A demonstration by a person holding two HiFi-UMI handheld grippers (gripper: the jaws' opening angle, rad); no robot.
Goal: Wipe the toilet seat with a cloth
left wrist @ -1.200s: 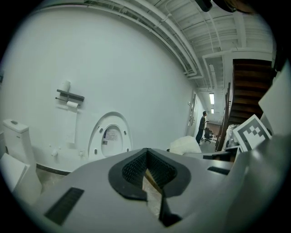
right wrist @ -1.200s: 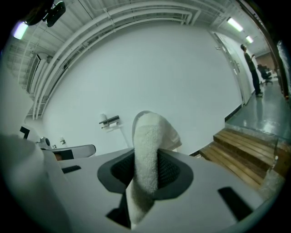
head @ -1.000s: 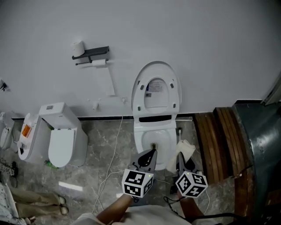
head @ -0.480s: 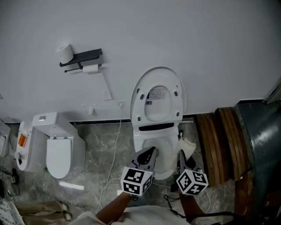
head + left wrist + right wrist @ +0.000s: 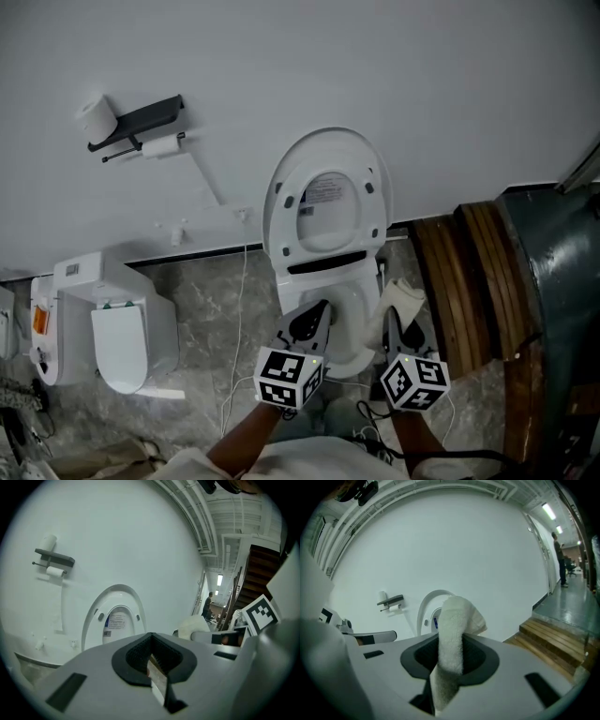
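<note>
Head view: our right gripper [image 5: 392, 326] is clamped on a white cloth [image 5: 401, 298], whose folded end stands up past the jaws, while our left gripper [image 5: 317, 321] is closed tight with nothing between its jaws. We hold both side by side, marker cubes towards us, over the front of the toilet bowl [image 5: 352, 336]. The left one is above the bowl's opening and the right one is at its right edge. The cloth hangs beside the bowl's right rim, and we cannot tell whether it touches the porcelain. Beyond the jaws, the toilet seat [image 5: 278, 220] stands raised against the white wall [image 5: 394, 75], its underside and small bumpers facing us, a printed label showing in the middle. To the right of the toilet lie dark wooden steps [image 5: 469, 277]. To the left, a thin white cable [image 5: 246, 309] runs down the wall and across the grey marbled floor [image 5: 211, 295]. Farther left sits a white lidded unit [image 5: 117, 323]. High on the wall there, a dark holder [image 5: 141, 119] carries a paper roll [image 5: 96, 114] on top.
</note>
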